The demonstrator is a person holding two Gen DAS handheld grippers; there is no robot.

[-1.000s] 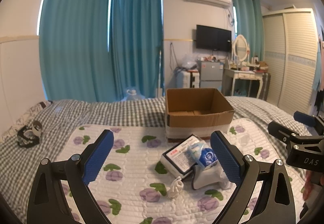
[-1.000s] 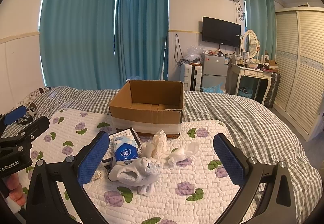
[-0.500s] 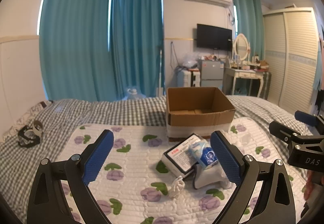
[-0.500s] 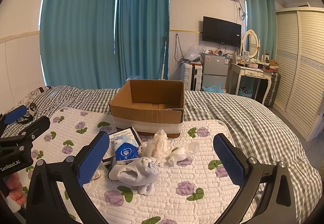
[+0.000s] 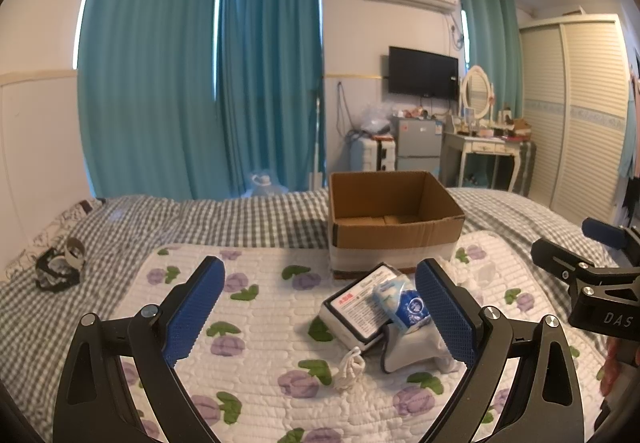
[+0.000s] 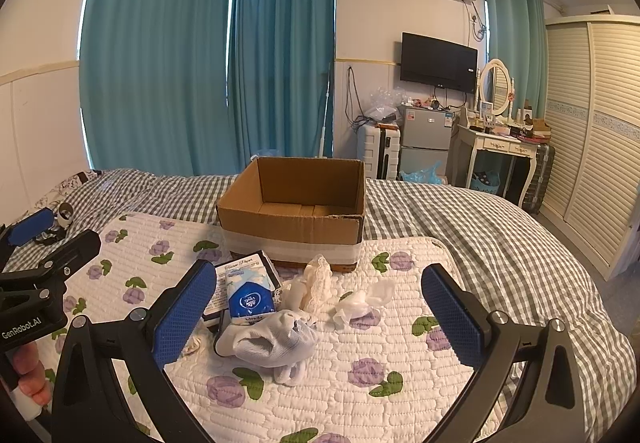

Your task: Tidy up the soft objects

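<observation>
An open cardboard box (image 6: 294,217) stands on the bed behind a flowered quilt (image 6: 400,359); it also shows in the left wrist view (image 5: 394,231). In front of it lie a flat tissue pack (image 5: 356,309), a blue-and-white tissue packet (image 6: 250,299), a white sock-like cloth (image 6: 268,341), a cream lace cloth (image 6: 316,281) and a crumpled white tissue (image 6: 360,303). My left gripper (image 5: 320,315) is open and empty above the quilt, left of the pile. My right gripper (image 6: 320,319) is open and empty, hovering just before the pile.
A small white cloth piece (image 5: 350,367) lies near the pile. A dark bundle (image 5: 60,267) sits on the checked bedspread at far left. Curtains, a dresser (image 6: 500,151) and a wardrobe (image 6: 596,147) stand beyond the bed.
</observation>
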